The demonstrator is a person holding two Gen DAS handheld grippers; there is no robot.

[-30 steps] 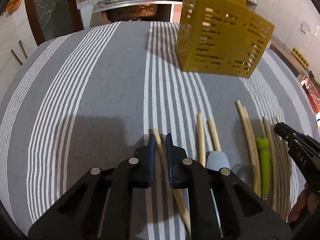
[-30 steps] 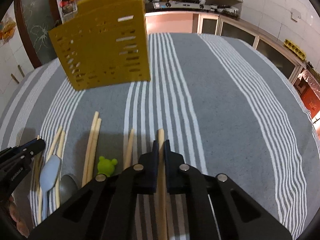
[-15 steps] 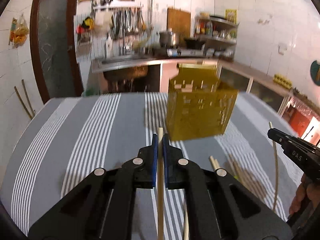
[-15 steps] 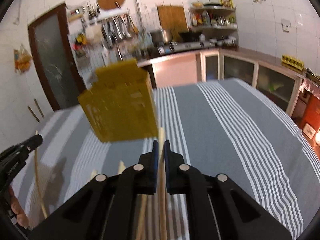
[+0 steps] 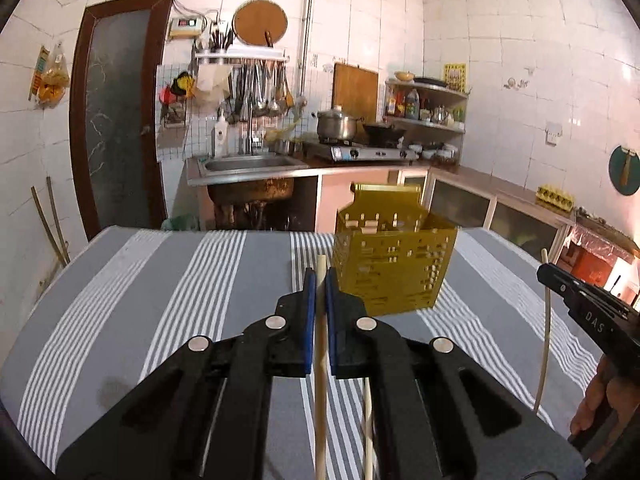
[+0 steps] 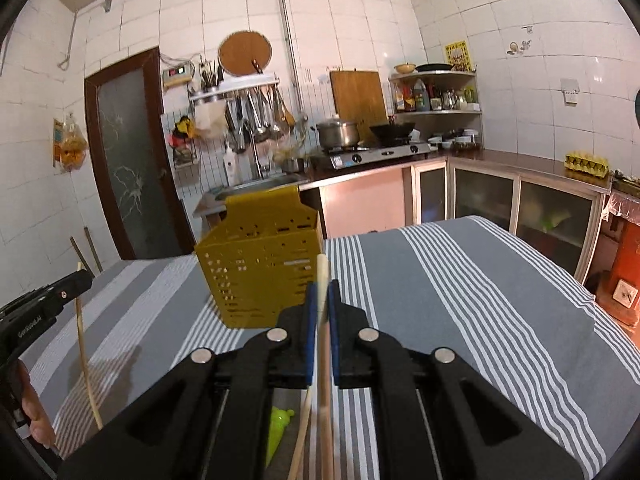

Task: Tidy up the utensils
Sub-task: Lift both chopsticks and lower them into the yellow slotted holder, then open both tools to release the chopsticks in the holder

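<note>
My left gripper (image 5: 319, 280) is shut on a wooden chopstick (image 5: 320, 380) and holds it raised above the striped table (image 5: 160, 304). My right gripper (image 6: 322, 292) is shut on another wooden chopstick (image 6: 325, 380), also lifted. The yellow perforated utensil basket (image 5: 394, 262) stands on the table ahead of both grippers; it also shows in the right wrist view (image 6: 260, 268). Each gripper with its chopstick shows at the edge of the other's view: the right gripper (image 5: 580, 300) and the left gripper (image 6: 44, 304).
More utensils lie on the cloth below the grippers: a green-handled one (image 6: 280, 424) and another chopstick (image 5: 366, 428). Beyond the table are a sink (image 5: 248, 164), a stove with pots (image 6: 376, 148) and cabinets (image 6: 520, 204).
Both grippers have risen from the table with their chopsticks and tilted up, so the views now look level across the table at the basket and kitchen.
</note>
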